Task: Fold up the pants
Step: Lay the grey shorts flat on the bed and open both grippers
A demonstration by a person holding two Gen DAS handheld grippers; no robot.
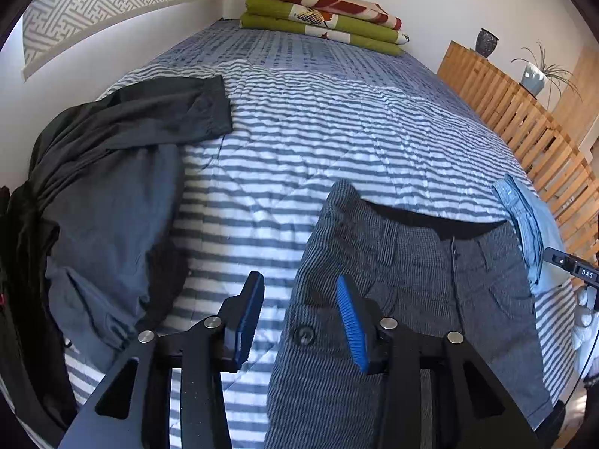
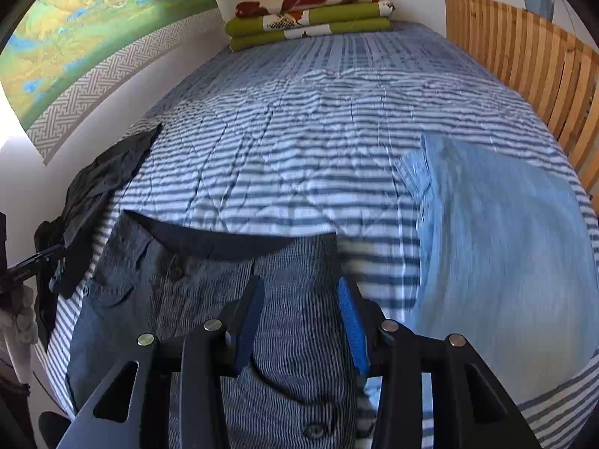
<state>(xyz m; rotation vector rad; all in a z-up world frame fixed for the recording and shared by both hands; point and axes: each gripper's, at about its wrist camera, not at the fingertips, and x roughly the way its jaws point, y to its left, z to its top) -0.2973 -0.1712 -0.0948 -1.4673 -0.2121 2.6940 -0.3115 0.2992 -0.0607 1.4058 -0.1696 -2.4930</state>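
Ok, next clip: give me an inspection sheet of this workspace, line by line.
Surface: striped bedspread, wrinkled.
Job's things: grey textured pants spread flat, waistband away from the cameras.
Clutter: dark clothes pile at left; folded light blue garment at right; folded blankets at far end.
Grippers: left gripper open over the pants' left edge; right gripper open over the pants' right edge.
Cables: nothing seen.
Surroundings: wooden slatted rail, vase, potted plant, wall hanging.

Grey pinstriped pants (image 1: 411, 292), waistband open and facing away, lying flat on striped bedspread (image 1: 299, 142)
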